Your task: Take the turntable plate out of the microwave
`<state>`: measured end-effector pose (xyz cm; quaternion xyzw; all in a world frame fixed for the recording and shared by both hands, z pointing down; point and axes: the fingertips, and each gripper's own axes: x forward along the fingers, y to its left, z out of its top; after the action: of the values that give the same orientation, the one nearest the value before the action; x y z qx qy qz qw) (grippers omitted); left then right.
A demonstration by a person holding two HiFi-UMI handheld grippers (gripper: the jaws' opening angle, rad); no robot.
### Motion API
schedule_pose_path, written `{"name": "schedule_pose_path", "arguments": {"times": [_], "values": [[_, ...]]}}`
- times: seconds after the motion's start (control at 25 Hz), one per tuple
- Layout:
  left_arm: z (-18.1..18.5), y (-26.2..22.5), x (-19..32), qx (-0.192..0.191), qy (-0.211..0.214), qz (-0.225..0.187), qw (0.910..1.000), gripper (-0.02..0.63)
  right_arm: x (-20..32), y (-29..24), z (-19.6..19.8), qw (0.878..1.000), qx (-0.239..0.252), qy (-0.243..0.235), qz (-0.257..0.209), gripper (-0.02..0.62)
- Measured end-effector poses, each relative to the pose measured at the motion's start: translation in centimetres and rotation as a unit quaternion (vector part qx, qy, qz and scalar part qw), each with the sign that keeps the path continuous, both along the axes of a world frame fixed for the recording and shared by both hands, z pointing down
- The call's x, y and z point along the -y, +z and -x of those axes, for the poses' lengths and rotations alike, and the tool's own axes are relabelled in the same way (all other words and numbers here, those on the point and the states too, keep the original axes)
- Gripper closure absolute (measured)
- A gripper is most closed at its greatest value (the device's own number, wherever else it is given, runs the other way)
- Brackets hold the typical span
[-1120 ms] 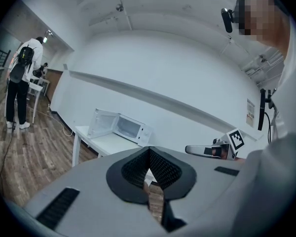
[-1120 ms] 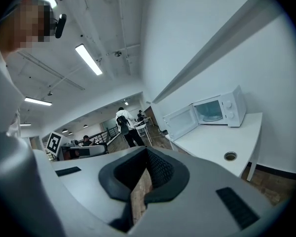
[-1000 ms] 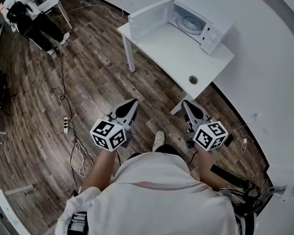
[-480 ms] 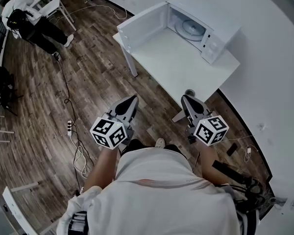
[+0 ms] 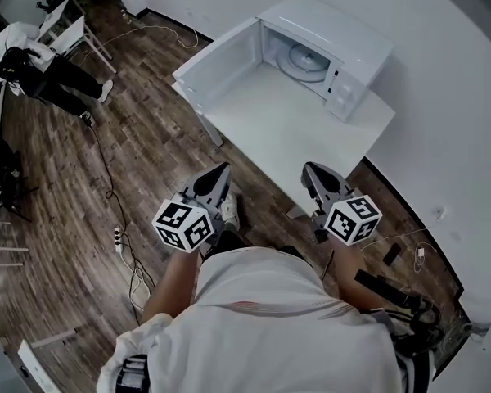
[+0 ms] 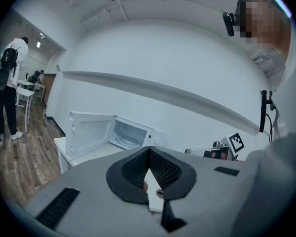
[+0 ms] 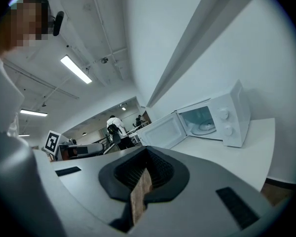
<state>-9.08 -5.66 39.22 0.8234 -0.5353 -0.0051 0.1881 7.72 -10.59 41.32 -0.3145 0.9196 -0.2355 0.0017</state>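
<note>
A white microwave [image 5: 335, 47] stands at the back of a white table [image 5: 290, 133], its door [image 5: 217, 56] swung wide open to the left. The round glass turntable plate [image 5: 304, 58] lies inside the cavity; it also shows in the left gripper view [image 6: 126, 141] and the right gripper view [image 7: 207, 127]. My left gripper [image 5: 218, 173] is shut and empty, over the floor short of the table's near-left edge. My right gripper [image 5: 313, 170] is shut and empty too, at the table's near edge. Both are well short of the microwave.
A person [image 5: 24, 56] in a white top with a dark backpack stands at a small white table [image 5: 69, 23] at the far left. Cables and a power strip [image 5: 117, 236] lie on the wooden floor. A white wall runs behind the microwave.
Both grippers have come closer to the table and the microwave, which now sit lower and larger in the head view. Both jaws stayed shut.
</note>
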Motion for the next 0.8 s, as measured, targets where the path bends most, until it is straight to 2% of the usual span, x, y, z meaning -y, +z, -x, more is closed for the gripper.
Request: {"name": "schedule_pose_path", "arguments": {"times": [0.28, 0.44, 0.6, 0.8], "values": [[1.7, 0.9, 8.6, -0.015, 0.038, -0.009, 0.9991, 0.595, 6.4, 1.1, 0.3, 0.999, -0.014, 0.051, 0.006, 0.592], [3.2, 1.0, 14.3, -0.019, 0.067, -0.009, 0.9975, 0.595, 10.9, 1.3, 2.5, 0.997, -0.024, 0.076, 0.010, 0.592], [5.1, 1.1, 19.8, 0.004, 0.103, -0.010, 0.9946, 0.595, 15.9, 1.0, 5.8, 0.994, -0.026, 0.109, 0.021, 0.592], [6.7, 0.4, 26.5, 0.036, 0.152, -0.035, 0.9871, 0.595, 22.6, 0.4, 9.9, 0.989, -0.031, 0.145, 0.015, 0.592]]}}
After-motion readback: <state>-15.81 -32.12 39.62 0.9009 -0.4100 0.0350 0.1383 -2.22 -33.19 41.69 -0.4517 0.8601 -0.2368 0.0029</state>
